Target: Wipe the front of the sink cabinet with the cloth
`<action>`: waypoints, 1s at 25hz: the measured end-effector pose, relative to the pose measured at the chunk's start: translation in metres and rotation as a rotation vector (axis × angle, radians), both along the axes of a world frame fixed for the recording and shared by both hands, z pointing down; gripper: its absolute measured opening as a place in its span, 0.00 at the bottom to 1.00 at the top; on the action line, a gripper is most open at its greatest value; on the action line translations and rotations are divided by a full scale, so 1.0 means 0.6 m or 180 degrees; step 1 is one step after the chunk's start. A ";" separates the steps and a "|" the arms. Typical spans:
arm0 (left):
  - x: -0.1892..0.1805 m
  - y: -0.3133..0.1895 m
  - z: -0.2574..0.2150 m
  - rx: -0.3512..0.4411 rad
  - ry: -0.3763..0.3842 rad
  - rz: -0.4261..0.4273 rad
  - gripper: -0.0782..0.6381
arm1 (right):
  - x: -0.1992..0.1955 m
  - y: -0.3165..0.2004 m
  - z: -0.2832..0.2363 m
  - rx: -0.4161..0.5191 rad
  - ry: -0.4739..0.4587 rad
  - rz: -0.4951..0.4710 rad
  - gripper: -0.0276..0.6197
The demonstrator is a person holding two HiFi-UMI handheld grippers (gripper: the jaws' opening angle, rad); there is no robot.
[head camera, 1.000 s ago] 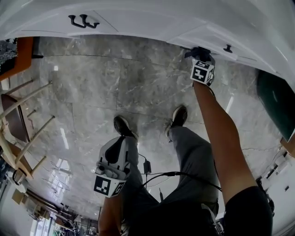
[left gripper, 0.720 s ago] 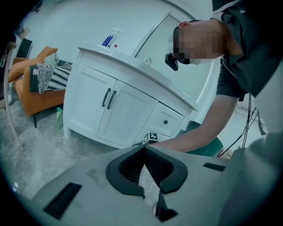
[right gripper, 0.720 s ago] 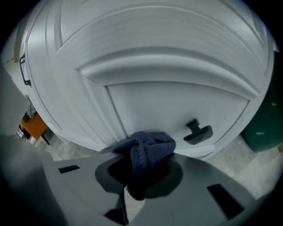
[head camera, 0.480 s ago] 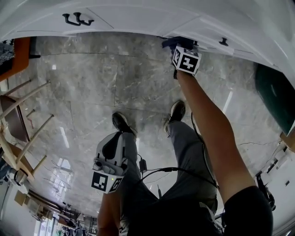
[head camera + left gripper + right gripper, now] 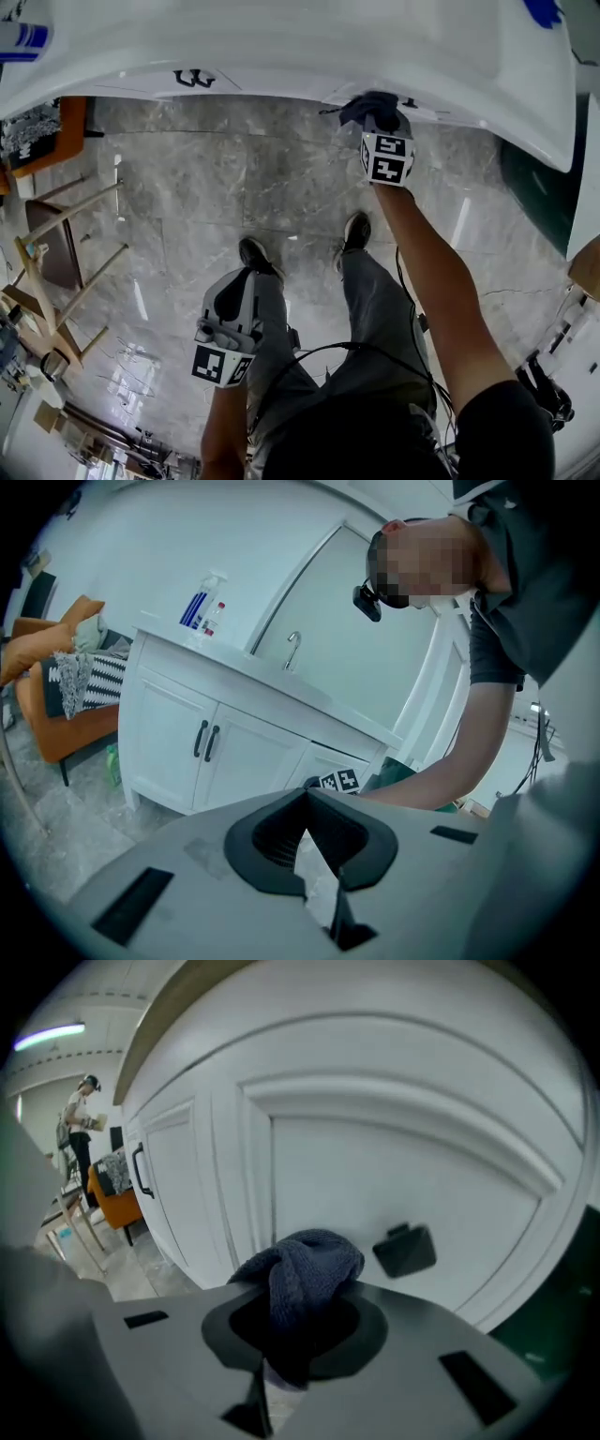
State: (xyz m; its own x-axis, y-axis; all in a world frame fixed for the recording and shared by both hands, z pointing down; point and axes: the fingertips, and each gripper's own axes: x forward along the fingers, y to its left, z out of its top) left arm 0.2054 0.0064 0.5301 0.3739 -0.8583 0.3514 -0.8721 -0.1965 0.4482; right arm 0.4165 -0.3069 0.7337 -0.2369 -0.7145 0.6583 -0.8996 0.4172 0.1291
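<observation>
While the right gripper [image 5: 377, 129] is clamped on the cloth [image 5: 314, 1265], it holds that dark blue wad up against the front of the sink cabinet [image 5: 281, 47], on the white panel toward the cabinet's right end. The right gripper view puts the cloth just beside a dark knob [image 5: 405, 1249] on that panel. Actual contact with the paint is likely, but I cannot confirm it. The left gripper [image 5: 232, 300] hangs well back from the cabinet, above the person's knee, with its jaws together and nothing between them. The paired door handles [image 5: 194, 78] sit toward the cabinet's left, well apart from the cloth. A spray bottle [image 5: 195, 602] and a faucet [image 5: 293, 649] stand on the cabinet top.

Risks, as I judge them:
- The cloth is bunched into a lump, so only a small patch would wipe and each pass could leave streaks or missed strips.
- The knob is right next to the wad. A sideways stroke toward it could snag the knit and pull it out of the jaws.
- Pressing hard could squash the wad flat, and the hard gripper nose might then scrape the painted front.
- The recessed panel moulding may get skipped, since a round lump rides over the grooves.
</observation>
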 end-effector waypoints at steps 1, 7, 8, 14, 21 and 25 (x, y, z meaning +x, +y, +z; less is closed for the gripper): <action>-0.006 0.002 -0.018 0.0017 -0.0015 0.0006 0.11 | 0.000 0.001 -0.022 0.0066 0.0066 -0.0070 0.11; -0.040 0.023 -0.127 0.0122 -0.0073 0.0045 0.11 | -0.025 0.065 -0.177 0.0216 0.0176 -0.0396 0.11; -0.045 0.026 -0.148 0.0148 -0.0083 0.0057 0.12 | -0.032 0.083 -0.209 0.0236 0.0156 -0.0439 0.11; -0.093 0.035 -0.271 0.0441 -0.0182 0.0073 0.11 | -0.105 0.181 -0.445 0.0530 -0.0119 -0.0802 0.11; -0.150 0.082 -0.393 0.0641 -0.0257 0.0090 0.11 | -0.223 0.341 -0.740 0.0954 -0.0618 -0.1370 0.11; -0.191 0.089 -0.434 0.0838 -0.0318 0.0116 0.12 | -0.293 0.394 -0.886 0.1249 -0.1038 -0.1568 0.11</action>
State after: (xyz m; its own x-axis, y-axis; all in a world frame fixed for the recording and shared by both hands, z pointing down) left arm 0.0906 0.0600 0.2695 0.3810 -0.9115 0.1550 -0.8996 -0.3268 0.2897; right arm 0.2405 -0.0703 0.2024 -0.7348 -0.6435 0.2146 -0.6366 0.7634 0.1093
